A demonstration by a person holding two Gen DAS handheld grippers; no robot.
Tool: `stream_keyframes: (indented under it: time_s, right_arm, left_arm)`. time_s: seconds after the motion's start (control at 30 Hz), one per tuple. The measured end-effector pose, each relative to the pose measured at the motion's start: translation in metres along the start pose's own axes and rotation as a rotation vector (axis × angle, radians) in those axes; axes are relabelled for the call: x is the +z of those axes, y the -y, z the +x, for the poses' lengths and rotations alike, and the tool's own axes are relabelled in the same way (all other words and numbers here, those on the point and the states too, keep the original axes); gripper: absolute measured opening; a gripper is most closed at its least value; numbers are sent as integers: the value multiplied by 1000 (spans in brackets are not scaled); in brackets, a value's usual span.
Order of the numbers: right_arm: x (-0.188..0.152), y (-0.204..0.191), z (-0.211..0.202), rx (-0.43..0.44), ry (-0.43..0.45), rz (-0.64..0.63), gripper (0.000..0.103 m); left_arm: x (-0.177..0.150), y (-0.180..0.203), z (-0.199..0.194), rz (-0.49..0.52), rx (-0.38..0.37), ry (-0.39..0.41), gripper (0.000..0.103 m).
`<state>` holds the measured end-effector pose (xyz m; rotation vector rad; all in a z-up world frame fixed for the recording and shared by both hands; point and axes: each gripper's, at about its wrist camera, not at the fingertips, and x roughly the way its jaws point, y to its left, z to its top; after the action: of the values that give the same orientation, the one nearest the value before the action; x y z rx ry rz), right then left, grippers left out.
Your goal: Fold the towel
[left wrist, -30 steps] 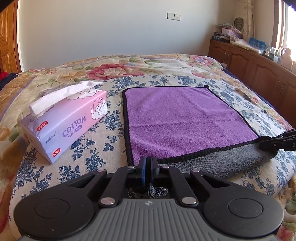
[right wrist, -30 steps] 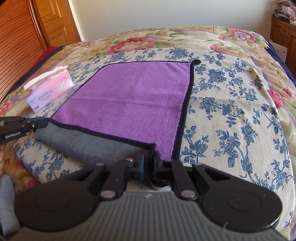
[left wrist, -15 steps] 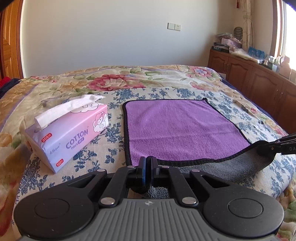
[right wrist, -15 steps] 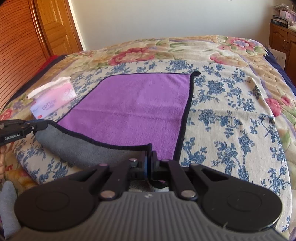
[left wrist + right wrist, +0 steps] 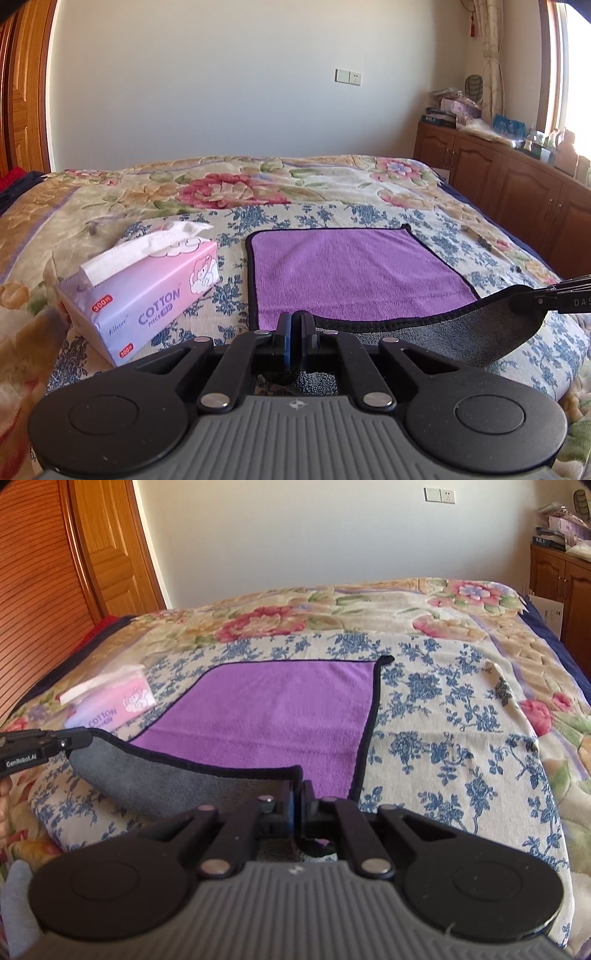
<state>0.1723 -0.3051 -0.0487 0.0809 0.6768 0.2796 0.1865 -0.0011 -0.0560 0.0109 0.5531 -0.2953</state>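
A purple towel (image 5: 351, 273) with a black hem and grey underside lies on the flowered bedspread; it also shows in the right wrist view (image 5: 273, 712). My left gripper (image 5: 294, 321) is shut on the towel's near left corner. My right gripper (image 5: 297, 794) is shut on the near right corner. The near edge is lifted off the bed, showing the grey underside (image 5: 177, 782) sagging between the two grippers. The right gripper shows at the right edge of the left wrist view (image 5: 532, 301), the left gripper at the left edge of the right wrist view (image 5: 77, 738).
A pink tissue box (image 5: 144, 291) with a tissue sticking out stands left of the towel, also in the right wrist view (image 5: 110, 705). Wooden cabinets (image 5: 517, 177) run along the right of the bed. A wooden door (image 5: 107, 550) is at the far left.
Both grippers have risen with the towel's near corners. The near edge has lifted higher off the bed and more grey underside shows.
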Motion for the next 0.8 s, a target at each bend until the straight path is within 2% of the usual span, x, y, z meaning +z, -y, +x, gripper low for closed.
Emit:
stream_keyframes:
  time_s: [0.8]
  right_arm:
    - [18, -12, 10, -8, 68, -98, 4]
  left_arm:
    - [29, 6, 7, 37, 0, 37, 6]
